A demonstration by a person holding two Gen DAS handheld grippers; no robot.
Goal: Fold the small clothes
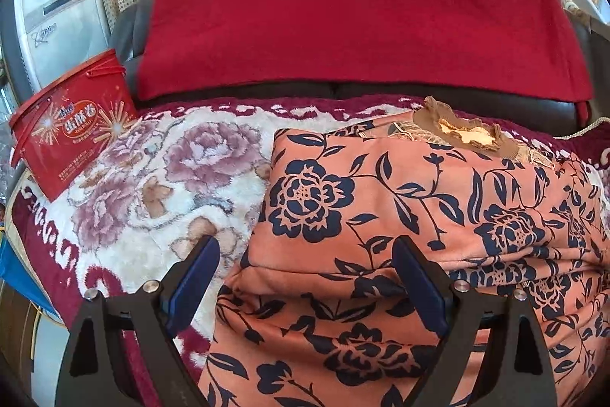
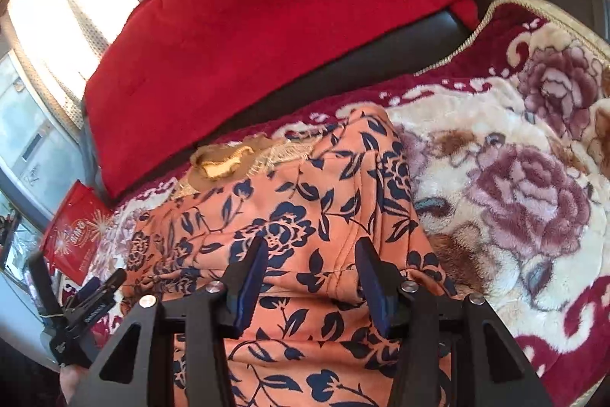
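A: Where's the garment rel. to the fingers?

B: Orange floral garment (image 1: pixel 381 216) lies on the plush rose blanket (image 1: pixel 152 178), directly ahead of and under both grippers. Already folded at least once, I'd say: thick layered edges show near the camera. Collar w/ tan lace trim (image 1: pixel 465 132) sits at the far end, toward the red throw (image 1: pixel 343 6), so the long axis runs away from the fingers.

A: Which hand's closer?

B: About even. Left gripper (image 1: pixel 305 254) straddles the garment's left edge, one finger over the blanket, the other over the fabric. Right gripper (image 2: pixel 310 256) sits over the cloth near its right edge.

A: Fingers?

B: Left: spread wide, nothing pinched. Right: about half spread, fabric visible between the pads, but no bunching or lift, so prob. not gripping. Whether the tips touch the cloth, can't tell.

A: Anything nearby?

B: Red snack tub (image 1: pixel 68 132) at far left, well apart.
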